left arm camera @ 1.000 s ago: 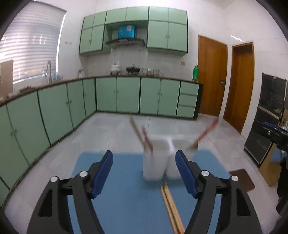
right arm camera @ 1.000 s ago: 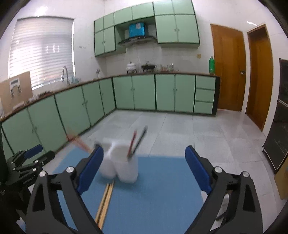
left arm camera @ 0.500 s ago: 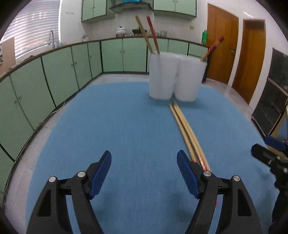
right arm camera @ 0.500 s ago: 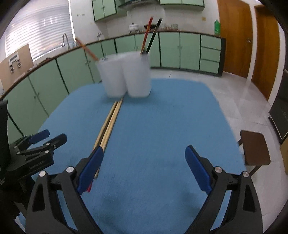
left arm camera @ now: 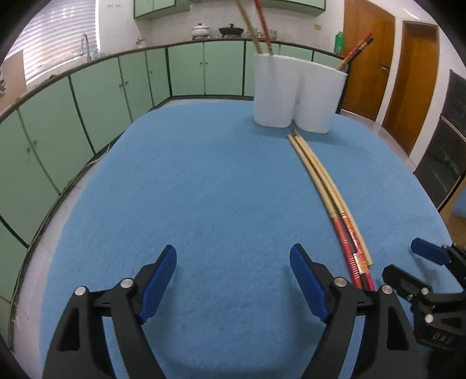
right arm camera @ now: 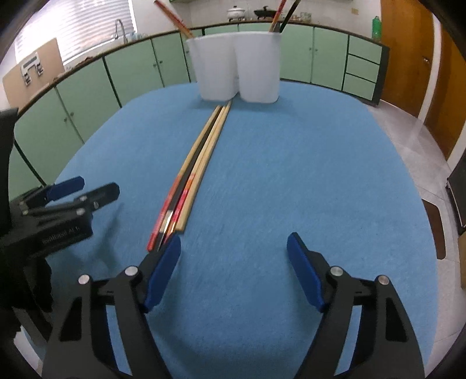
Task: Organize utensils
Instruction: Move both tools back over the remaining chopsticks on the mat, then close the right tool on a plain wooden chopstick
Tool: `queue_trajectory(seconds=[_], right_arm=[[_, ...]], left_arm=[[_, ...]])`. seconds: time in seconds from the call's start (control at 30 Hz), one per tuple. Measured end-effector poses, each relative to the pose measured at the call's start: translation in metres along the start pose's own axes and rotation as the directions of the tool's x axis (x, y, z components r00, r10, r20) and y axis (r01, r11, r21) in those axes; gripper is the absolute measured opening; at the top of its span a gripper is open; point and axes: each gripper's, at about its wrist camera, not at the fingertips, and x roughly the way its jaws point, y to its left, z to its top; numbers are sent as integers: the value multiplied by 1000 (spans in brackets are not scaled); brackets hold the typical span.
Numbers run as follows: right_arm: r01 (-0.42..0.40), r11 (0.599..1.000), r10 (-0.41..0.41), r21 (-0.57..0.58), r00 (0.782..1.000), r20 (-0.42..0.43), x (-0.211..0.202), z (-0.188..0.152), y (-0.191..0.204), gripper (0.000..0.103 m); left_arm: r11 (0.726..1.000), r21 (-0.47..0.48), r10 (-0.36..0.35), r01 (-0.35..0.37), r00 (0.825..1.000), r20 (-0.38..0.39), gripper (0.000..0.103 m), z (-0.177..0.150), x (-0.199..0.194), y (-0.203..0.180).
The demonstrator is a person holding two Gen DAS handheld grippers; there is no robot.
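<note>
Approach step: my left gripper (left arm camera: 233, 280) opening, right gripper (right arm camera: 233, 265) closing, both empty; next, straddle loose chopsticks (right arm camera: 193, 175), drop into white holder (right arm camera: 236, 67).

Home kitchen. Pale green base cabinets with a dark countertop edge (left arm camera: 116, 75) run along the walls, matching green wall cupboards (left arm camera: 154, 7) above. Metal sink tap (left arm camera: 84, 43) by a window with white slatted blinds (left arm camera: 64, 32). White lidded pot (left arm camera: 201, 29) and black wok-like pan (left arm camera: 231, 30) sit on the counter. White tiled wall, brown wooden doors (left arm camera: 367, 55), grey tiled floor (right arm camera: 407, 125).
</note>
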Motion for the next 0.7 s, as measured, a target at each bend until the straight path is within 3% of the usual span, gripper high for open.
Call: queue_trajectory(seconds=[0.4, 0.57, 0.7], right_arm=[[15, 998, -16, -63, 1000, -12, 6, 5, 27, 72], [8, 999, -8, -39, 1000, 0, 8, 9, 24, 57], [-4, 1000, 4, -31, 1000, 4, 10, 10, 26, 35]], left_arm=[[998, -56, 10, -11, 1000, -18, 80, -3, -2, 24], [999, -49, 13, -14, 1000, -17, 80, -3, -4, 23], [999, -42, 18, -19, 1000, -19, 80, -3, -3, 21]])
